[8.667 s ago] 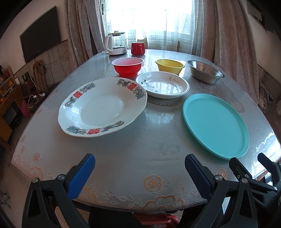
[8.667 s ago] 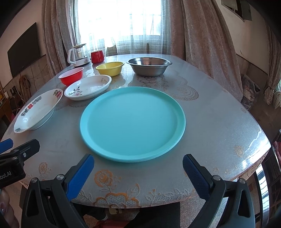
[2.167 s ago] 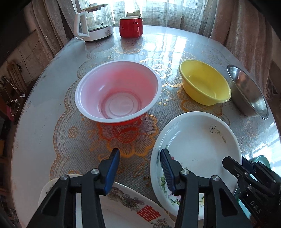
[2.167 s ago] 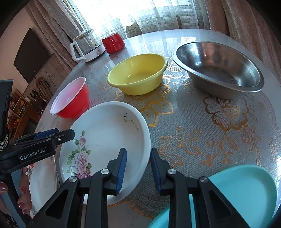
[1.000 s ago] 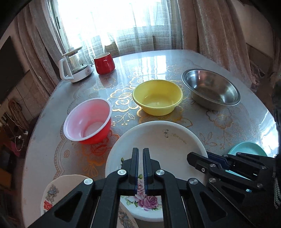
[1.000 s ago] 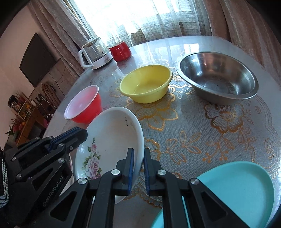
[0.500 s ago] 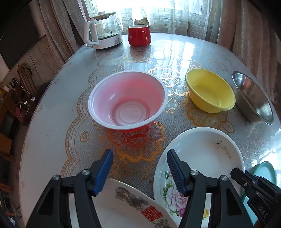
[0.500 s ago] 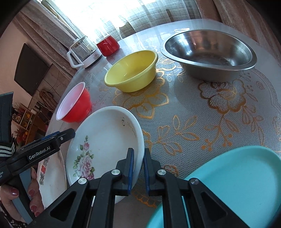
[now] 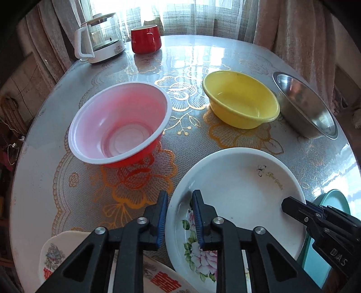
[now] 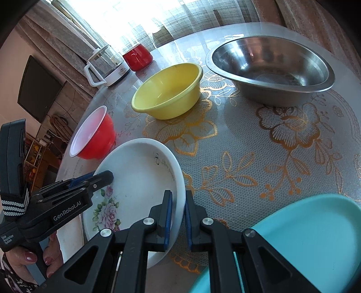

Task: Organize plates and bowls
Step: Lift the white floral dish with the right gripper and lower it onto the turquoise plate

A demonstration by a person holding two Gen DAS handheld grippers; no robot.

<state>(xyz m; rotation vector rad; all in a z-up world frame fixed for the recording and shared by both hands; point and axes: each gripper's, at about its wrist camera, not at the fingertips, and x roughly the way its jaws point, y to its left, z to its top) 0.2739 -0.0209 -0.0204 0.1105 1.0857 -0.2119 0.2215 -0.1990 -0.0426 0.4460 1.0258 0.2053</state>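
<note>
Room: pale curtains (image 9: 225,18) across the top of both frames, bright window light behind; dark screen (image 10: 38,90) at left edge of the right wrist view.
Table (image 9: 203,58): round, glossy, lace-and-gold flower pattern, filling the middle of both frames.
Kettle (image 9: 99,38): glass with white base and handle, upper left, just beside a red mug (image 9: 145,39).
Red bowl (image 9: 119,121): white inside, left of centre in the left wrist view, upright on the table.
Yellow bowl (image 9: 241,99): upper right of centre, upright, near the steel bowl (image 9: 304,106) at the right edge.
Rose plate (image 9: 237,202): white, deep, pink roses on its near side, lower centre-right of the left wrist view; lower left of centre in the right wrist view (image 10: 135,187).
Left gripper (image 9: 179,214): bottom centre, blue pads a narrow gap apart, astride the rose plate's left rim — one finger outside, one inside; pad contact impossible to tell.
Right gripper (image 10: 178,214): bottom centre, pinched onto the rose plate's right rim, pads pressed on both faces.
Patterned plate (image 9: 58,254): red characters on the rim, bottom left corner, partly under the left gripper.
Teal plate (image 10: 304,243): lower right corner of the right wrist view — beside the rose plate.
</note>
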